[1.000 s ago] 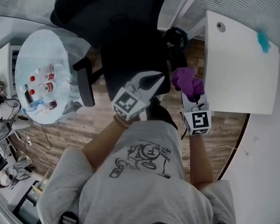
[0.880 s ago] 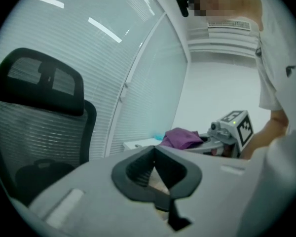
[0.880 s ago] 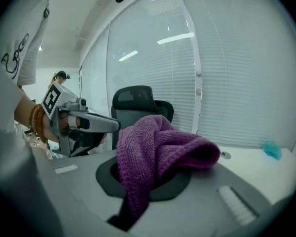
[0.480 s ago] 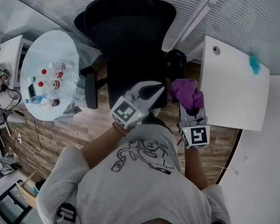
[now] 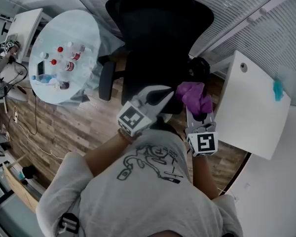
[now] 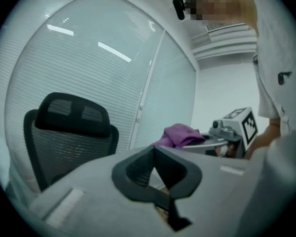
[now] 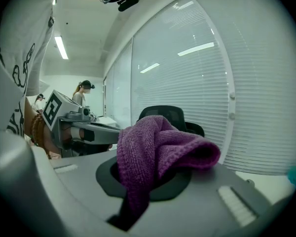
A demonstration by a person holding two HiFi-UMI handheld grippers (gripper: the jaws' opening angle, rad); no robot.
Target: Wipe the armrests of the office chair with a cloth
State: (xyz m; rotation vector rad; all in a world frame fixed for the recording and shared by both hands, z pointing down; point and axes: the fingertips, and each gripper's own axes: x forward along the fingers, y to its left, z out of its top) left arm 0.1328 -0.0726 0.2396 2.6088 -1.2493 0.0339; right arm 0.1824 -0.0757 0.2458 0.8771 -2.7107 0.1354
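A black office chair (image 5: 155, 58) stands in front of me, its backrest toward the blinds. Its left armrest (image 5: 106, 81) shows in full. The right armrest (image 5: 201, 67) is partly hidden behind a purple cloth (image 5: 194, 96). My right gripper (image 5: 199, 111) is shut on that cloth and holds it just short of the right armrest. In the right gripper view the cloth (image 7: 155, 144) bunches over the jaws, with the chair (image 7: 168, 114) beyond. My left gripper (image 5: 164, 93) hovers over the seat's front edge, shut and empty; its view shows the chair's backrest (image 6: 68, 125).
A round glass table (image 5: 84, 31) with several small bottles stands left of the chair. A white desk (image 5: 254, 107) with a teal object (image 5: 277, 88) is at the right. Window blinds run behind the chair. The floor is wood planks (image 5: 79, 127).
The head view has swung, so the chair and tables sit further right and lower in frame. Both grippers keep nearly the same pose, and the cloth stays in the right one.
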